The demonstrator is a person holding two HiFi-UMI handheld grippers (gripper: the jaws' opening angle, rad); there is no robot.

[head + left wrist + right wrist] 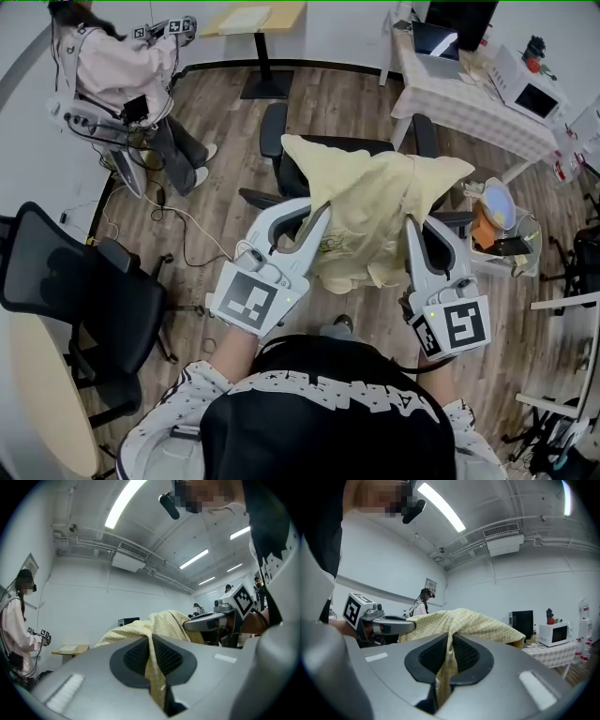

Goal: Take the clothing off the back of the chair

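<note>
The yellow garment (375, 211) is pinched at two places: one fold is clamped between the jaws of the left gripper (322, 214), another between those of the right gripper (412, 225). Both grippers are held level, side by side, pointed forward. The cloth is hung between them above the black chair (273, 131).

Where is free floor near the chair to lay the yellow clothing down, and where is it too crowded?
Bare wood floor lies beyond the chair, between it and the pedestal table. Left of the chair, cables cross the floor beside a second black chair. Right is crowded: a cluttered small stand and the checked-cloth table.
</note>
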